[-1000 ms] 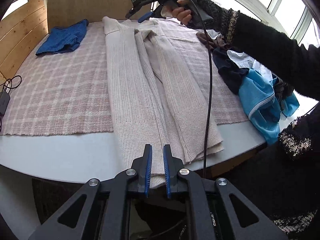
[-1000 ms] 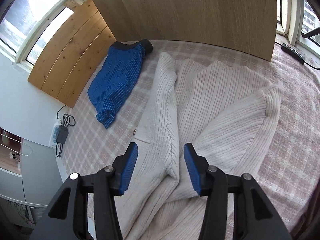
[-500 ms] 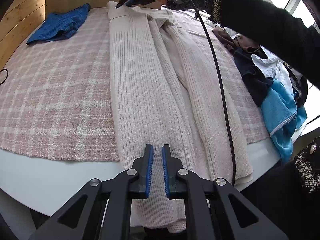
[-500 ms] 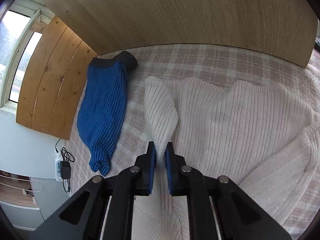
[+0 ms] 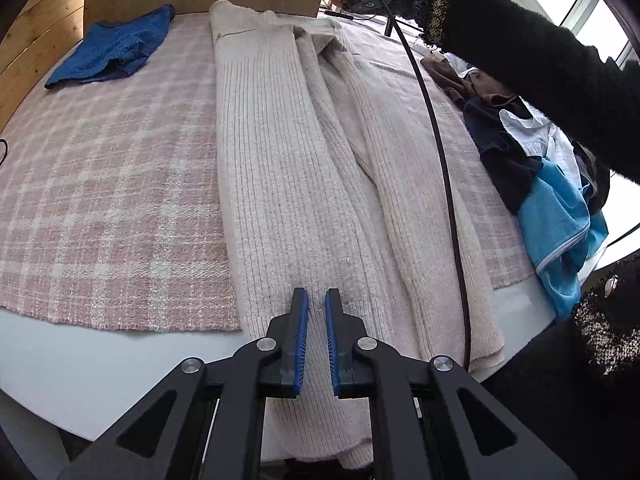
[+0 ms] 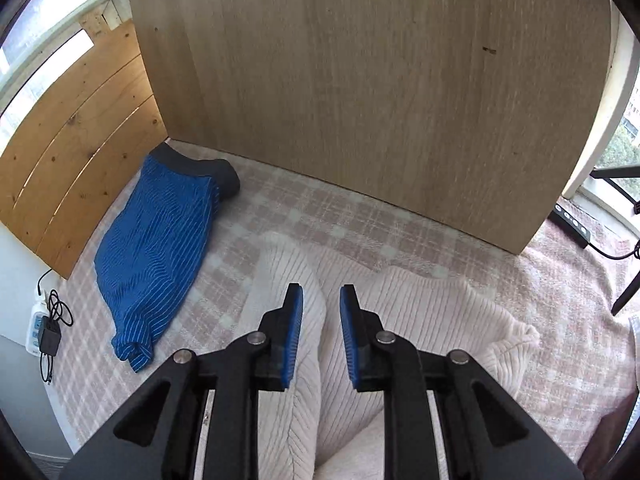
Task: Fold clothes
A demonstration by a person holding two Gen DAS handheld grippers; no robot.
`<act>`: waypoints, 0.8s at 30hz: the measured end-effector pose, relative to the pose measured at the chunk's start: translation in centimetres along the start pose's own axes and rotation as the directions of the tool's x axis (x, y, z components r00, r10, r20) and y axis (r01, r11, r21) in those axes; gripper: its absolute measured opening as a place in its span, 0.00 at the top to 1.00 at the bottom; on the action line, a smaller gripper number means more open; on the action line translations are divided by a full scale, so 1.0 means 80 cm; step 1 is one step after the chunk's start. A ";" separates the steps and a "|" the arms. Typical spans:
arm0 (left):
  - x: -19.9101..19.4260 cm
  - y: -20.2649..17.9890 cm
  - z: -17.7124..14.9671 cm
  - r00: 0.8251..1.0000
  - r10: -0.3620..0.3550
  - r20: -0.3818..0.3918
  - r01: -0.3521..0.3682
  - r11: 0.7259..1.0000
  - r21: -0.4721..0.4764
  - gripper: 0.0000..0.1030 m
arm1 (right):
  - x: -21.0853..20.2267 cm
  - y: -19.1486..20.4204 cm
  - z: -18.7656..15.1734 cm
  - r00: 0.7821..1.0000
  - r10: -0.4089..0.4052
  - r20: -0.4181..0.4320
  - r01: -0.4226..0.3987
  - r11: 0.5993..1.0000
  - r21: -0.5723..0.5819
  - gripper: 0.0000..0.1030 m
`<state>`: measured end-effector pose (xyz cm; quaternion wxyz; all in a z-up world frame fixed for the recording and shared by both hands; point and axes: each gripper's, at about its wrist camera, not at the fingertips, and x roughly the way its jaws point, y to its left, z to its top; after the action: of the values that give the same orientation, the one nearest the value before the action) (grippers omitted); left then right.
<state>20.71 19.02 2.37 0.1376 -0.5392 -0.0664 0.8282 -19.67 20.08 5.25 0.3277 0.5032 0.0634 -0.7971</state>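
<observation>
Surface: pink plaid blanket [image 5: 108, 208] lay under both my tongs, wood panel [image 6: 360, 92] ahead of the right one.
Sweater: cream ribbed sweater [image 5: 280, 184] stretched lengthwise from my left gripper [image 5: 316, 308] to the far right gripper [image 6: 321, 304].
Change: half a second earlier my right pads pinched the shoulder fold; they had now parted and let go.
Left: pads nearly together above the hem; whether pinching knit, I could not tell.
Meaning: I judged the long fold laid, crosswise fold next.
Beside: blue striped garment [image 6: 160, 248] left of the right tongs.

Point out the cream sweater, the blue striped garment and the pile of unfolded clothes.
cream sweater [image 5: 280, 168]: left wrist view, on its ribbed body.
blue striped garment [image 6: 156, 240]: right wrist view, on its middle.
pile of unfolded clothes [image 5: 560, 216]: left wrist view, on the light blue piece.
</observation>
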 end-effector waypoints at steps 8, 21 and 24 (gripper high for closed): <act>0.006 -0.015 0.006 1.000 0.011 -0.026 -0.010 0.998 0.061 0.92 | 0.062 -0.005 -0.017 0.986 0.070 -0.150 -0.058 0.995 0.083 0.85; -0.104 0.042 0.026 0.992 0.090 0.093 -0.097 0.993 0.074 0.92 | -0.246 -0.087 -0.136 0.882 0.421 0.211 -0.466 0.845 0.264 0.74; -0.101 0.054 0.032 0.997 0.011 0.076 -0.020 0.993 0.116 0.92 | -0.283 -0.078 -0.200 0.903 0.365 0.227 -0.420 0.859 0.292 0.74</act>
<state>20.80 12.56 9.33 0.1597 -0.4991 -0.0188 0.8515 -4.83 42.21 15.17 0.3974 0.4867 -0.2040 -0.7507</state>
